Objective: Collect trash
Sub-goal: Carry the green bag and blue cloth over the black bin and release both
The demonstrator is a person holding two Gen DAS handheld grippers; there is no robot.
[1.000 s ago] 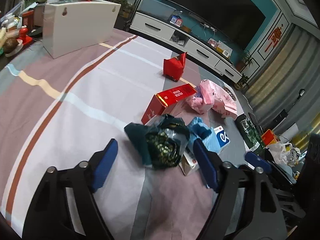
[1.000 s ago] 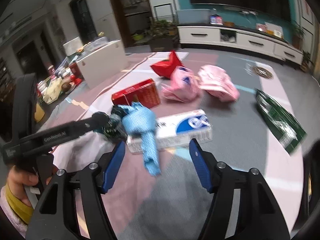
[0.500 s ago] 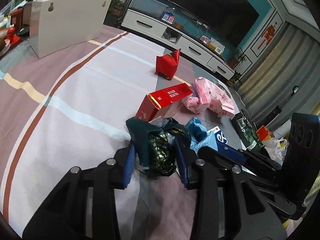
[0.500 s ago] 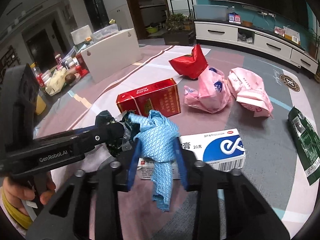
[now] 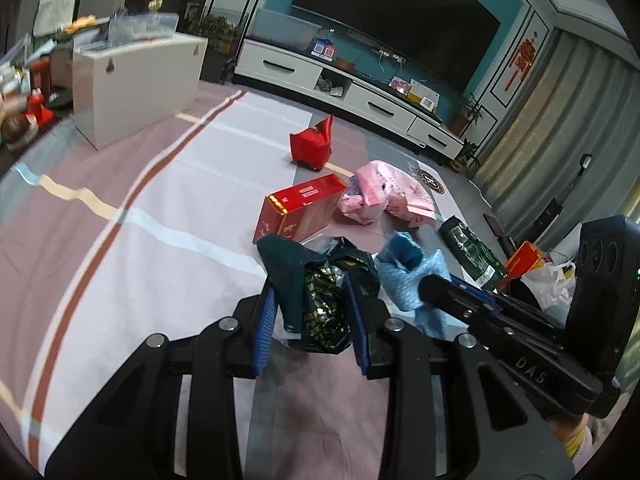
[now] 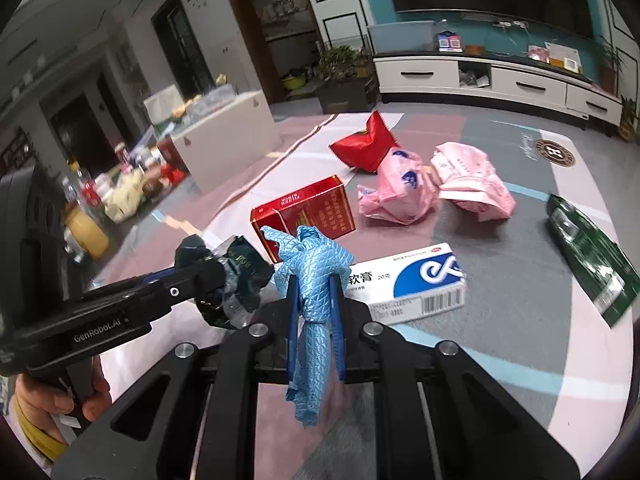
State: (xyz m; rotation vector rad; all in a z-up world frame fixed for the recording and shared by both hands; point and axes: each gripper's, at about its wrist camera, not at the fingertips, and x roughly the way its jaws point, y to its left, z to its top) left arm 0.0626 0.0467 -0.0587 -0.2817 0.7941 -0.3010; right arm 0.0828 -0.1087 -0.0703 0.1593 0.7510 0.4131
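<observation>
A crumpled dark green foil wrapper (image 5: 288, 264) sits between the blue pads of my left gripper (image 5: 310, 292), whose jaws are closing and press on it, a little above the striped cloth. My right gripper (image 6: 315, 284) is also closing, its pads squeezing a light blue textured wrapper (image 6: 312, 252) whose tail hangs down below the fingers. The two grippers are side by side. The right wrist view shows the left gripper (image 6: 208, 272) with the dark wrapper (image 6: 240, 268) at its tip. A hand (image 6: 52, 412) holds its handle.
On the cloth lie a red carton (image 6: 308, 212), a red pouch (image 6: 366, 146), two pink crumpled bags (image 6: 400, 196), a white-and-blue ointment box (image 6: 412, 284) and a green packet (image 6: 588, 256). A white box (image 5: 132, 84) stands far left. A plastic bag (image 5: 548, 280) lies right.
Both grippers went from wide open to closed on their wrappers. The left one then rose a little with the dark wrapper, and the blue wrapper now hangs from the right pads.
</observation>
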